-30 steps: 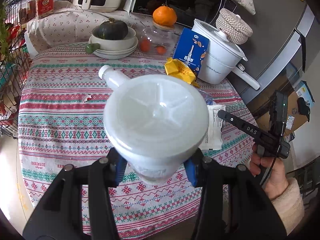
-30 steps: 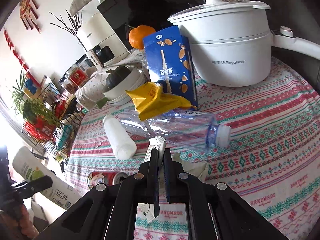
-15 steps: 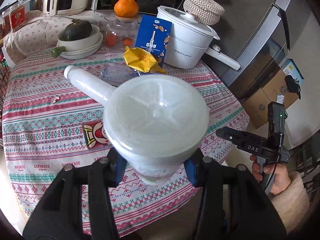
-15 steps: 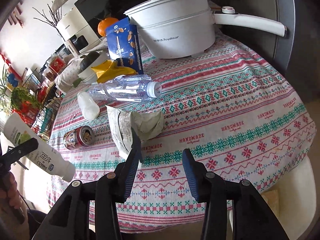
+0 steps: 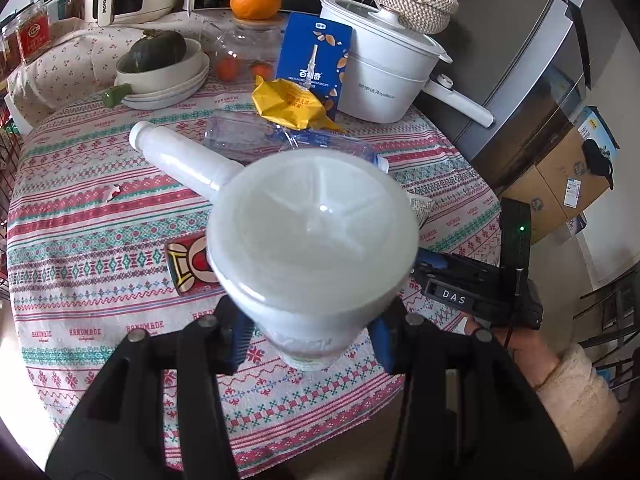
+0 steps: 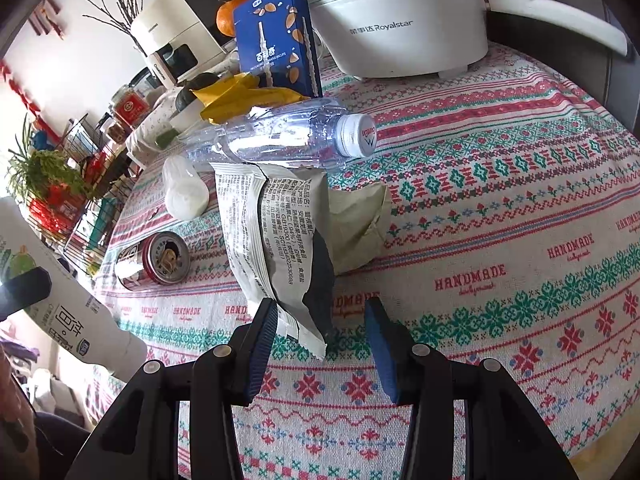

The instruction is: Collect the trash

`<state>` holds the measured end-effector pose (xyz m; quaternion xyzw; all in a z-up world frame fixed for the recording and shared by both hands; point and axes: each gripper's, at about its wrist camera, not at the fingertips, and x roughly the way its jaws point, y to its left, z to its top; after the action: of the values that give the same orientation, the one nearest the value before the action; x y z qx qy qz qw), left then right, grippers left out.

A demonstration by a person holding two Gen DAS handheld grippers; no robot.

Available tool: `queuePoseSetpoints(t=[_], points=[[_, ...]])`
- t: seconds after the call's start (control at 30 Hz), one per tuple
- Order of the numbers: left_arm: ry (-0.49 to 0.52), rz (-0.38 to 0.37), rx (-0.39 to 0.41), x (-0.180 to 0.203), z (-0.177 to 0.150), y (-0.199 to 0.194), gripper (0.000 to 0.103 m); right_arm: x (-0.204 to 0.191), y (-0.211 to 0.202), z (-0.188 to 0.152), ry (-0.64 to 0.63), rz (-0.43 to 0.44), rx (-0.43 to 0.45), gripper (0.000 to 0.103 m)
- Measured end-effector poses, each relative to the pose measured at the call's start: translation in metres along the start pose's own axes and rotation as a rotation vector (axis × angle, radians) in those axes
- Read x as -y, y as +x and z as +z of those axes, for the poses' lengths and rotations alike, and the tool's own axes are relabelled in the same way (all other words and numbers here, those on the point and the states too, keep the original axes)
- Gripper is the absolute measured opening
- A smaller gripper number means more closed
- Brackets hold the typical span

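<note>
The right gripper (image 6: 322, 334), pinched shut a second ago, is now seen with its fingers spread, the near end of the grey wrapper (image 6: 276, 240) between them, unpressed. A grab seems imminent. A white bottle (image 5: 312, 240) is kept clamped by the left gripper (image 5: 310, 336) above the table (image 6: 500, 208).

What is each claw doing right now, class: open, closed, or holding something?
Left claw: closed on the white bottle.
Right claw: open, holding nothing; the snack wrapper's corner lies between its fingers, unpinched.
</note>
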<state>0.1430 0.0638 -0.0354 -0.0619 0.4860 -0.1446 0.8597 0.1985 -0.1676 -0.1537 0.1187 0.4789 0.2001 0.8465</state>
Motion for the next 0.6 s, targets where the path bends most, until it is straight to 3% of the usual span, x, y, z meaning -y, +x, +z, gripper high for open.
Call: queuePoseSetpoints(t=[0.03,0.07,0.1,0.13,0.33,0.6], points=[[0.000,0.000,0.001,0.001,0.000,0.000,0.051,-0.001,0.002,0.001,-0.007,0.004,0.002,0.045],[0.001,0.000,0.001,0.001,0.000,0.000,0.051,-0.002,0.003,0.002,-0.016,0.010,0.004,0.034],[0.002,0.000,0.001,0.002,0.001,0.000,0.051,-0.005,0.004,0.002,-0.032,0.020,0.004,0.013],[0.003,0.001,0.002,0.003,0.001,0.001,0.051,-0.008,0.004,0.001,-0.051,0.025,0.001,0.008],[0.009,0.000,0.008,0.007,0.001,-0.001,0.051,-0.018,-0.017,-0.004,-0.080,0.052,0.030,0.002],[0.035,-0.046,0.046,0.028,0.003,-0.010,0.051,-0.018,-0.079,-0.011,-0.098,0.022,0.083,0.001]])
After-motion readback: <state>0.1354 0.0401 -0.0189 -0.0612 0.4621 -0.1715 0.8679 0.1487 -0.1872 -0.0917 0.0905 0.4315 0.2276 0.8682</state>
